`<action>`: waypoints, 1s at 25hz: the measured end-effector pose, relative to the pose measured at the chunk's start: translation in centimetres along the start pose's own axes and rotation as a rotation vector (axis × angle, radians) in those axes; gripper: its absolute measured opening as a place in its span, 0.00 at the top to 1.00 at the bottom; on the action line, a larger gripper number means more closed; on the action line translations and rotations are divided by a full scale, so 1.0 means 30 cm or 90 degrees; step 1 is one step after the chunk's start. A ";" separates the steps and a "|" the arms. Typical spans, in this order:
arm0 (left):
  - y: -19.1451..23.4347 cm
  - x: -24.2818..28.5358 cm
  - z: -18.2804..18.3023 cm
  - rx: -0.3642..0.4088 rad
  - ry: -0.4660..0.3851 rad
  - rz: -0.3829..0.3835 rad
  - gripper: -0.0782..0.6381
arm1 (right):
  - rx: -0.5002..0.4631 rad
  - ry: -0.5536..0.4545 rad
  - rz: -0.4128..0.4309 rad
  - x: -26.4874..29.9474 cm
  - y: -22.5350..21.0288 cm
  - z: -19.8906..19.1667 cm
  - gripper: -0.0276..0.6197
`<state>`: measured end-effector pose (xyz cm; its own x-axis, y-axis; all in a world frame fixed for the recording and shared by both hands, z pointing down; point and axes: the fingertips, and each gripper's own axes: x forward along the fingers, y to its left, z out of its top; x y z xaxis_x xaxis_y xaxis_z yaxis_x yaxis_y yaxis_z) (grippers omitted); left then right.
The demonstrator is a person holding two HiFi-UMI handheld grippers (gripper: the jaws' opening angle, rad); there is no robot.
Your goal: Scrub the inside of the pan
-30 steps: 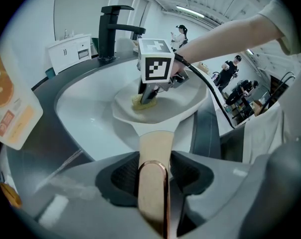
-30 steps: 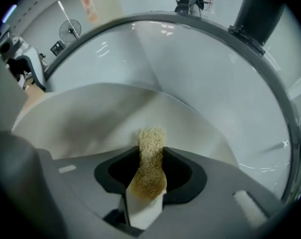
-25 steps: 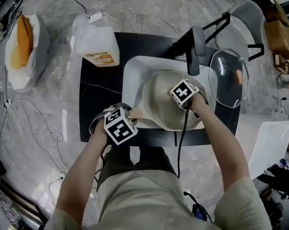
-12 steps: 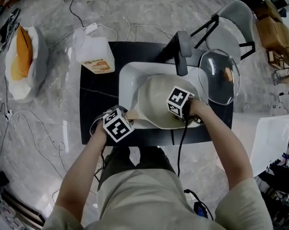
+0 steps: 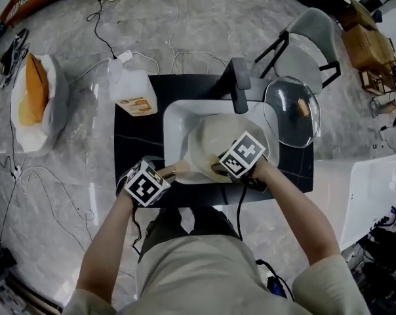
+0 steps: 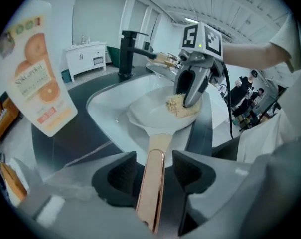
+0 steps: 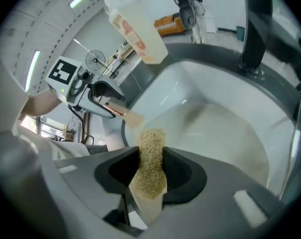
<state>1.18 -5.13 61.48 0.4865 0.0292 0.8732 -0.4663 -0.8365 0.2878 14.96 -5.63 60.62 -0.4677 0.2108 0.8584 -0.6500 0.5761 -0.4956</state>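
A cream pan [image 5: 214, 143] lies in the white sink [image 5: 175, 120], its copper-toned handle [image 6: 151, 183] pointing at me. My left gripper [image 5: 165, 174] straddles that handle. Its jaws have just been opening, and the left gripper view shows a thin gap beside the handle at my left gripper [image 6: 154, 171]. My right gripper [image 5: 225, 168] hangs over the pan's near rim, shut on a tan scrub sponge [image 7: 151, 168]. From the left gripper view the sponge [image 6: 179, 104] sits just above the pan's inside [image 6: 150, 114].
A black faucet [image 5: 239, 87] stands behind the sink. A soap bottle [image 5: 134, 87] is on the dark counter's far left corner and a glass lid [image 5: 291, 113] lies to the right. A grey chair [image 5: 309, 44] and cables are on the floor beyond.
My right gripper has lifted and drawn back from the pan's right side to its near rim, sponge still in it. The left gripper has risen a little at the handle.
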 end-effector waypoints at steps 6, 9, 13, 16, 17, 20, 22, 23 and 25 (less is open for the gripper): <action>0.032 -0.178 0.120 -0.017 -0.123 0.056 0.56 | -0.020 -0.223 -0.069 -0.166 0.070 0.173 0.72; 0.051 -0.298 0.211 -0.031 -0.209 0.085 0.56 | -0.020 -0.321 -0.093 -0.271 0.123 0.246 0.72; 0.075 -0.465 0.320 -0.017 -0.294 0.136 0.58 | -0.026 -0.459 -0.140 -0.440 0.187 0.328 0.72; 0.085 -0.591 0.386 -0.014 -0.342 0.168 0.63 | -0.027 -0.559 -0.156 -0.578 0.245 0.376 0.72; 0.084 -0.638 0.409 -0.012 -0.362 0.175 0.65 | -0.031 -0.587 -0.162 -0.623 0.266 0.390 0.72; 0.068 -0.772 0.472 0.001 -0.417 0.194 0.66 | -0.050 -0.655 -0.193 -0.757 0.333 0.417 0.72; 0.047 -0.849 0.507 0.023 -0.442 0.212 0.66 | -0.063 -0.697 -0.222 -0.843 0.375 0.424 0.72; 0.034 -0.883 0.522 0.038 -0.450 0.223 0.67 | -0.072 -0.715 -0.240 -0.883 0.396 0.425 0.72; 0.010 -0.947 0.546 0.076 -0.458 0.253 0.68 | -0.091 -0.745 -0.264 -0.952 0.441 0.424 0.72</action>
<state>-0.69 -15.17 30.30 0.6745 -0.6035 0.4253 -0.6413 -0.7643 -0.0676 12.09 -14.07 27.86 -0.5425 -0.7931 0.2770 -0.8391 0.5271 -0.1342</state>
